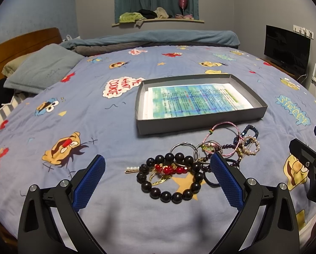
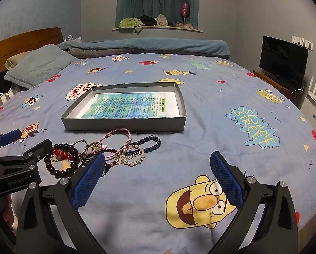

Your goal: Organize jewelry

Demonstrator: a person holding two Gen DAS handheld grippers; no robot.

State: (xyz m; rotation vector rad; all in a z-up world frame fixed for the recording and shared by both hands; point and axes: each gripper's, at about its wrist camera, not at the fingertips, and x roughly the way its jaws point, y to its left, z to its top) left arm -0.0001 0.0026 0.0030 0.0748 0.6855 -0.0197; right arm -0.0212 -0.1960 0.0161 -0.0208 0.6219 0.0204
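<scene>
A heap of jewelry lies on the blue cartoon bedspread: a black bead bracelet point(image 1: 172, 194), red beads point(image 1: 167, 170), a metal ring point(image 1: 184, 148), a pink cord bracelet point(image 1: 227, 124), a pearl hair clip point(image 1: 251, 146) and a dark blue beaded piece point(image 1: 250, 129). Behind it stands a shallow grey box point(image 1: 200, 124) lined with a printed sheet. My left gripper point(image 1: 158, 169) is open, hovering over the black bracelet. My right gripper point(image 2: 158, 169) is open and empty, right of the heap point(image 2: 94, 154). The box point(image 2: 124, 126) also shows there.
Pillows point(image 1: 43, 67) and a wooden headboard point(image 1: 20, 44) lie at the far left. A folded blue blanket point(image 1: 158, 38) runs along the far edge. A dark TV point(image 1: 287, 48) stands on a stand at the right, beside the bed.
</scene>
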